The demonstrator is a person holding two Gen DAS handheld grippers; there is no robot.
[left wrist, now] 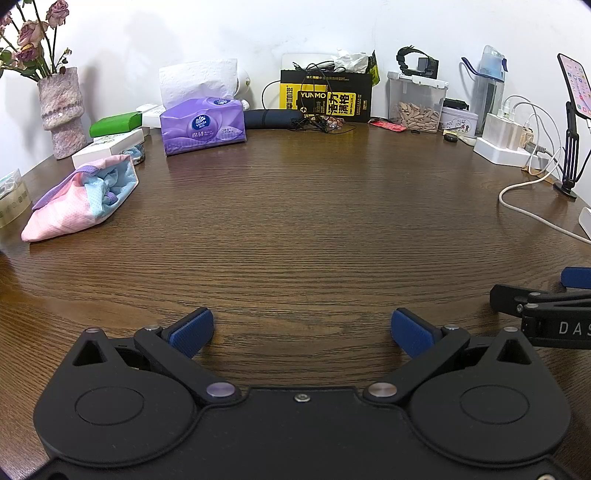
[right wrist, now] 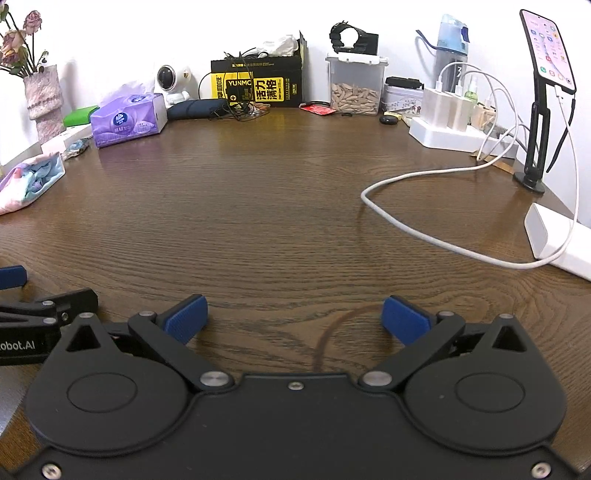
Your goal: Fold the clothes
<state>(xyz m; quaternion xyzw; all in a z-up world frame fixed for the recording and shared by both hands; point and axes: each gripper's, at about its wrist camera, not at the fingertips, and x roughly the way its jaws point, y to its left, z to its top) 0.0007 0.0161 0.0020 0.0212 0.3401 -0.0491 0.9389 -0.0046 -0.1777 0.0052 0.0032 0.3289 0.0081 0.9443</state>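
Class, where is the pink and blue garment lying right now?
The garment lies bunched at the table's far left in both views, before the vase, left of the tissue pack.

Cut-offs and unreadable bits around the table (left wrist: pixel 295 221)
Left wrist view: the right gripper (left wrist: pixel 546 306) runs off the right edge, its fingertips out of sight; the flowers (left wrist: pixel 33 33) above the vase (left wrist: pixel 61 110) are cropped at the top left; a white box (left wrist: pixel 585 221) at the table's right side barely shows. Right wrist view: the garment (right wrist: pixel 29 181) left of the tissues (right wrist: pixel 127 120) is cut by the left edge, the left gripper (right wrist: pixel 33 306) too; small print on the yellow-black box (right wrist: pixel 258 88) behind the tissues is too fine to read
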